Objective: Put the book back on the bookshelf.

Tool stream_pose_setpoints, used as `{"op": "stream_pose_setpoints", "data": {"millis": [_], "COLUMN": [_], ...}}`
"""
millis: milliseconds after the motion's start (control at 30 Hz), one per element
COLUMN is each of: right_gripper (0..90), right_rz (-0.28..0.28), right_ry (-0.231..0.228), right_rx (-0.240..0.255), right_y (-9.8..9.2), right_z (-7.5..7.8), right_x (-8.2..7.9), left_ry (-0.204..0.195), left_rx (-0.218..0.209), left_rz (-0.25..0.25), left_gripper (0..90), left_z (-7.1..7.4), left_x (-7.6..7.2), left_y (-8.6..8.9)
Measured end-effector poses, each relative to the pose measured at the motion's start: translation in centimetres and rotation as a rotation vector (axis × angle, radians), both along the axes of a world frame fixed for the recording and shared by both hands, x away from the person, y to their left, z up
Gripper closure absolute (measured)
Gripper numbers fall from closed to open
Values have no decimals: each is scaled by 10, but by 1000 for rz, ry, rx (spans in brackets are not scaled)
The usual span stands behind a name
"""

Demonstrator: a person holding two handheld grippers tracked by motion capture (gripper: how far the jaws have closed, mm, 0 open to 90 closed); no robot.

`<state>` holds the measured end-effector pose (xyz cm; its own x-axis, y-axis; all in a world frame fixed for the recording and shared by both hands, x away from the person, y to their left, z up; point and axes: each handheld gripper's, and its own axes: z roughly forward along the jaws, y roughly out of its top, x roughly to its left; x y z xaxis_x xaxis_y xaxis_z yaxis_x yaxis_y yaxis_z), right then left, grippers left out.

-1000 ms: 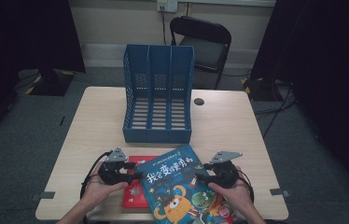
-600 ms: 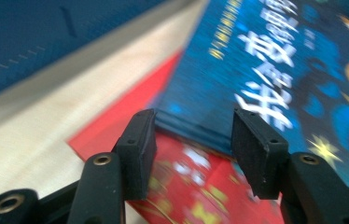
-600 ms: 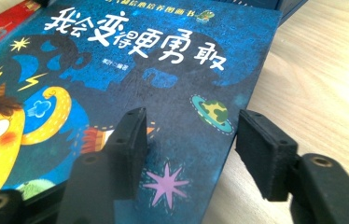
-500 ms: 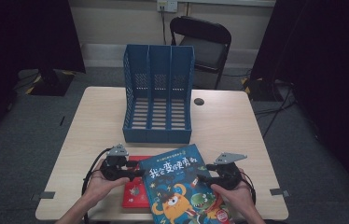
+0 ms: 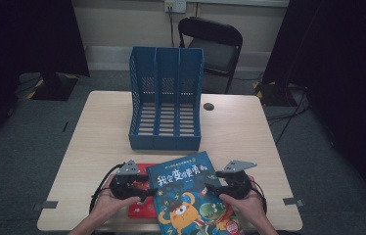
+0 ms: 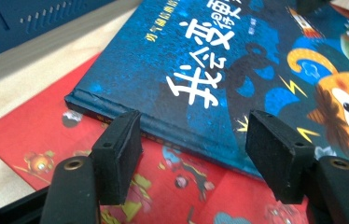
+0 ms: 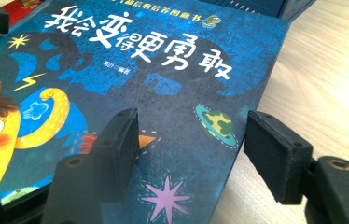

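A blue picture book (image 5: 186, 196) with white Chinese title letters and an orange monster lies flat near the table's front edge. It partly covers a red book (image 5: 139, 208). My left gripper (image 5: 147, 191) sits at the blue book's left spine edge. Its jaws have just been opening, and in the left gripper view the gripper (image 6: 193, 119) is open over the red book (image 6: 37, 135), the blue book's (image 6: 238, 60) spine just ahead, unpressed. My right gripper (image 5: 211, 187) is at the book's right edge. Its jaws have also just been opening, and the gripper (image 7: 191, 116) stands open above the blue book's cover (image 7: 163, 93), gripping nothing.
A blue three-slot file rack (image 5: 166, 105) stands open-fronted at the middle of the wooden table (image 5: 98, 137), just behind the books. A small dark round object (image 5: 208, 106) lies right of the rack. A black folding chair (image 5: 215, 49) stands beyond the far edge.
The blue book has shifted slightly toward the front edge and settled on the red book. Both grippers' jaws have widened at its side edges. The hands have barely moved.
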<state>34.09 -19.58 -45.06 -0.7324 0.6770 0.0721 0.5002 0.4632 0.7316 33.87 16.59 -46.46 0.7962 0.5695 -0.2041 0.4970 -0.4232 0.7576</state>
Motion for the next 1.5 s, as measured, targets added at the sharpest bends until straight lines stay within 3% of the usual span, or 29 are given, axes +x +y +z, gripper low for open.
{"op": "stream_pose_setpoints", "data": {"millis": [200,367,467,567,667,767,800,867,933,967,1000,1100,1233,1333,1500], "right_gripper": [324,293,229,201,171,172,171,127,121,112,97,81,90,87,96], "right_rz": [-1,9,19,15,-3,-20,-38,-67,-84,-89,-91,-103,-105,-105,-94], "right_ry": [-7,-6,-7,-25,-1,9,22,50,68,65,66,76,85,100,88], "right_rx": [-12,-19,-21,-13,28,38,45,53,53,48,42,48,98,106,91], "right_y": [2,4,7,7,6,6,6,8,11,13,14,16,12,12,13], "right_z": [0,0,-1,-3,-7,-7,-8,-9,-9,-9,-9,-10,-15,-16,-14], "right_x": [-4,-6,-10,-10,-2,5,8,17,24,26,28,32,32,33,32], "left_ry": [-20,-19,-30,-46,-42,-33,-5,14,-1,-44,-62,-59,-78,-82,-89], "left_rx": [17,30,35,14,23,18,-12,-23,-23,5,11,3,-2,-4,-16], "left_rz": [43,44,61,74,84,70,72,66,62,44,36,37,57,50,40], "left_gripper": [322,333,328,328,329,319,301,281,278,280,280,263,254,252,248], "left_z": [0,1,0,-2,-1,-1,-1,-1,-2,-3,-4,-5,-6,-7,-8], "left_x": [16,28,37,35,32,23,19,14,13,10,9,9,10,11,13], "left_y": [-7,-7,-11,-10,-11,-10,-10,-8,-8,-8,-10,-10,-12,-11,-11]}}
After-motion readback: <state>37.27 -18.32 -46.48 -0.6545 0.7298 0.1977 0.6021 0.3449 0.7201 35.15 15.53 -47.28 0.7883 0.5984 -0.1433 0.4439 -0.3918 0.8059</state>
